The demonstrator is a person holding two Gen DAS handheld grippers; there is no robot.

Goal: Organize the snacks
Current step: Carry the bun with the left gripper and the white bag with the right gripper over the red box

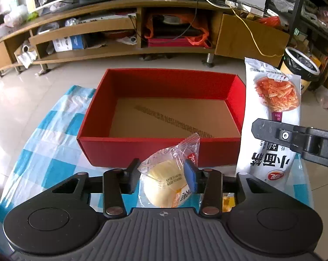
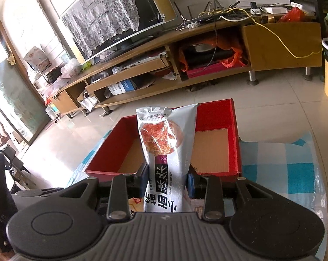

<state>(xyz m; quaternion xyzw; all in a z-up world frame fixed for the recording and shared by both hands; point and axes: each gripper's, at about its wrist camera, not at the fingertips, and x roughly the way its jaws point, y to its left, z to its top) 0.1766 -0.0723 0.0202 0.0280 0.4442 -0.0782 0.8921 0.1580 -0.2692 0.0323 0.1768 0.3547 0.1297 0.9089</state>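
A red open box (image 1: 142, 150) with a bare cardboard floor sits on the blue-and-white checked cloth (image 1: 44, 143); it also shows in the right wrist view (image 2: 214, 117). My left gripper (image 1: 161, 175) is shut on a clear-wrapped yellow bun (image 1: 164, 184), held just before the box's near wall. My right gripper (image 2: 167, 181) is shut on a tall white snack bag (image 2: 166, 150) with an orange food picture, held upright at the box's near edge. In the left wrist view the same bag (image 1: 273, 108) stands to the right of the box, with the right gripper's finger (image 1: 294, 139) across it.
A long wooden TV stand (image 1: 129, 28) with cluttered shelves and cables runs along the back. A yellow bin with a black liner (image 1: 299, 69) stands on the tiled floor at the right. A small orange packet (image 1: 228, 202) lies on the cloth under my left gripper.
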